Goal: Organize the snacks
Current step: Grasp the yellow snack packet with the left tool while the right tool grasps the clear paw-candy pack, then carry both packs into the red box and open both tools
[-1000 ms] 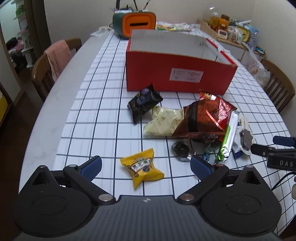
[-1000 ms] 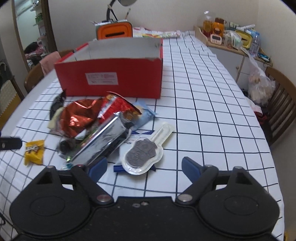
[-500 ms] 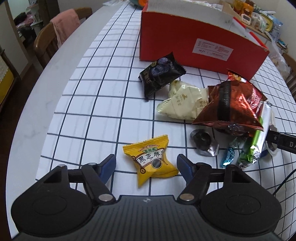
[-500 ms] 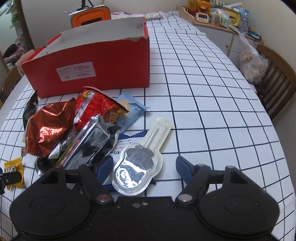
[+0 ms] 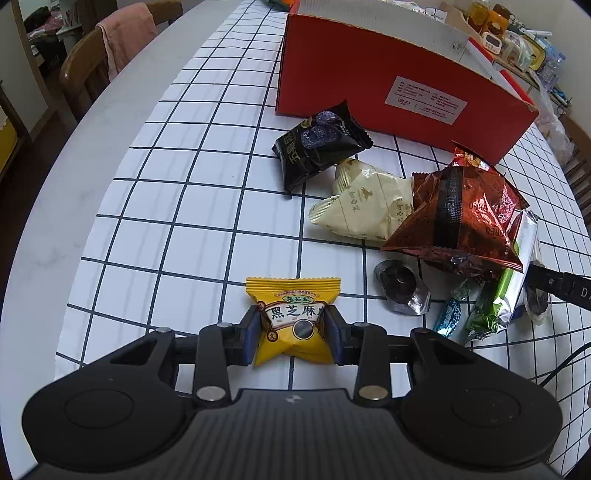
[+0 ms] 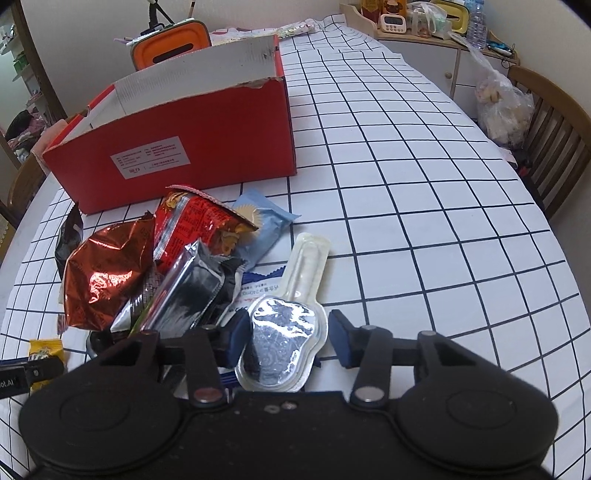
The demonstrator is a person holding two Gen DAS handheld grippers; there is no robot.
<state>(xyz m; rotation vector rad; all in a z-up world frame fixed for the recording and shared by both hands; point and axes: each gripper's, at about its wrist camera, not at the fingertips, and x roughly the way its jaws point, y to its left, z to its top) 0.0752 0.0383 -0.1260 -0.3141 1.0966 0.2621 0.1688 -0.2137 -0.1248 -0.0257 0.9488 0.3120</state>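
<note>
A yellow snack packet (image 5: 291,295) lies on the checked tablecloth, and my left gripper (image 5: 291,332) is closing on it, both blue pads pressing its sides. My right gripper (image 6: 290,339) is also closing, its pads against the edges of a clear lollipop blister pack (image 6: 284,332) with a foil-backed head. Between them sits a pile of snacks: a red foil bag (image 5: 458,218), a cream packet (image 5: 365,206), a black packet (image 5: 317,140) and a silver wrapper (image 6: 184,291). Behind the pile stands an open red box (image 6: 207,129).
Wooden chairs stand at the left (image 5: 85,74) and right (image 6: 554,140) table edges. An orange container (image 6: 170,48) sits behind the box. A sideboard (image 6: 443,33) with jars and a plastic bag (image 6: 502,103) lies far right. The tablecloth right of the pile is bare.
Both grippers came down and forward, and their jaws narrowed from wide open. The left pads now pinch the yellow packet. The right pads now sit against the lollipop pack.
</note>
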